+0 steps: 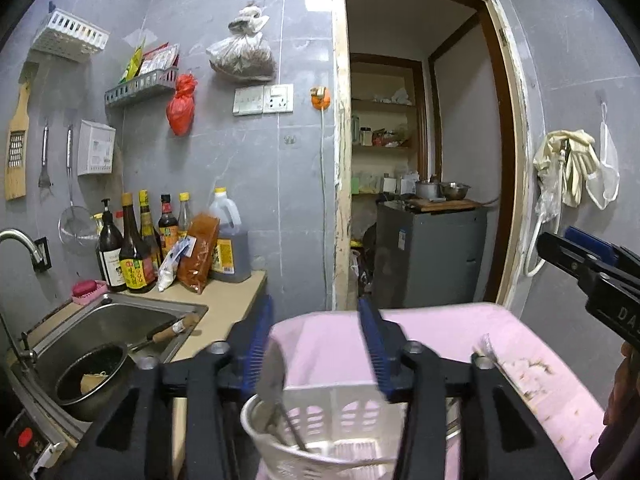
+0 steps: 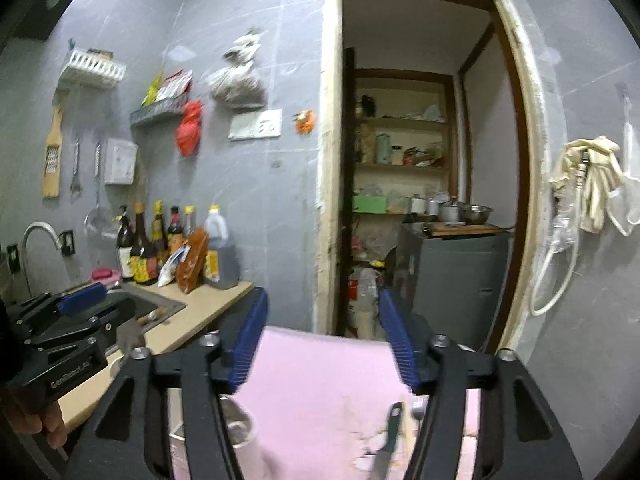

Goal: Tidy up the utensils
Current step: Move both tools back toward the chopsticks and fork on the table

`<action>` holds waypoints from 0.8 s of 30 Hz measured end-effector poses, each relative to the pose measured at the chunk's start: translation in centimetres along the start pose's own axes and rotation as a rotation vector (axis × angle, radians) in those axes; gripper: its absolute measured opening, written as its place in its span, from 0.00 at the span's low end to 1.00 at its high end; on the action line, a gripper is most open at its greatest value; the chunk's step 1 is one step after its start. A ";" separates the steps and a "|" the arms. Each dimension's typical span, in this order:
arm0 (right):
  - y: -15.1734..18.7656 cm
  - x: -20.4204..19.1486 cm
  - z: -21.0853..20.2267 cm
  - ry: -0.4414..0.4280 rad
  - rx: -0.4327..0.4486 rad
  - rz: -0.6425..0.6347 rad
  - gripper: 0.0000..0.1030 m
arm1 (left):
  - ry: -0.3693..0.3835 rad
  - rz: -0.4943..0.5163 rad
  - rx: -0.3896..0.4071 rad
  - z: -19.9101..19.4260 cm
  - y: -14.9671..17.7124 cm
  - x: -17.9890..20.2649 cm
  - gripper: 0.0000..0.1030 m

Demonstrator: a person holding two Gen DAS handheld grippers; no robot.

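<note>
A white slotted utensil basket (image 1: pixel 320 432) stands on a pink surface (image 1: pixel 440 332), just below my left gripper (image 1: pixel 316 312). That gripper is open, its blue pads apart with nothing between them. A blurred grey metal utensil (image 1: pixel 272 376) stands in the basket's left compartment. A fork (image 1: pixel 490 350) lies on the pink surface to the right. My right gripper (image 2: pixel 323 308) is open and empty above the pink surface (image 2: pixel 320 380). A green-handled knife (image 2: pixel 390 436) lies below it. Each gripper shows at the edge of the other's view: the right gripper (image 1: pixel 580 256) and the left gripper (image 2: pixel 80 312).
To the left are a steel sink (image 1: pixel 120 316) holding a dark pot (image 1: pixel 92 380), a faucet (image 1: pixel 20 240) and sauce bottles (image 1: pixel 136 248) on a beige counter (image 1: pixel 232 304). An open doorway (image 1: pixel 420 140) leads to a grey cabinet (image 1: pixel 428 252). Gloves (image 1: pixel 572 164) hang on the right wall.
</note>
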State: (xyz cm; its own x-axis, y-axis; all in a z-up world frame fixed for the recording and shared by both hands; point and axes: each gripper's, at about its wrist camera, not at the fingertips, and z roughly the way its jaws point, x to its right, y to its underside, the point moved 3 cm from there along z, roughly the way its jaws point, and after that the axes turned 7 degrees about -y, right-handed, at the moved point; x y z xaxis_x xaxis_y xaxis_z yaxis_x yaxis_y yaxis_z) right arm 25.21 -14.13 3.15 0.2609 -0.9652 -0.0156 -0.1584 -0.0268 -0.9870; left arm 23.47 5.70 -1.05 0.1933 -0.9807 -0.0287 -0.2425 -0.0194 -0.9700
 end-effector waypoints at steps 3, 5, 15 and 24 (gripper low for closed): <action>-0.7 2.6 -1.3 0.029 0.023 0.017 0.79 | 0.003 -0.028 0.011 -0.5 -0.9 1.5 0.76; -1.1 4.0 -2.1 0.046 0.038 0.022 0.91 | 0.019 -0.046 0.011 -0.8 -1.5 3.0 0.83; -0.8 12.6 -4.7 0.085 0.036 0.015 0.99 | 0.066 -0.072 0.018 -1.5 -2.2 10.5 1.00; 2.0 19.0 -4.1 0.100 -0.042 0.022 0.99 | 0.084 -0.053 -0.008 -0.4 -1.1 16.4 1.00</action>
State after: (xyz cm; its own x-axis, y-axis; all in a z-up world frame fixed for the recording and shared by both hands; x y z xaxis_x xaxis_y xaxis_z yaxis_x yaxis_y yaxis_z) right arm 25.97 -33.58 1.56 0.1607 -0.9868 -0.0187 -0.2036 -0.0147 -0.9789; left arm 26.51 -10.49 -0.31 0.1259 -0.9911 0.0429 -0.2414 -0.0725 -0.9677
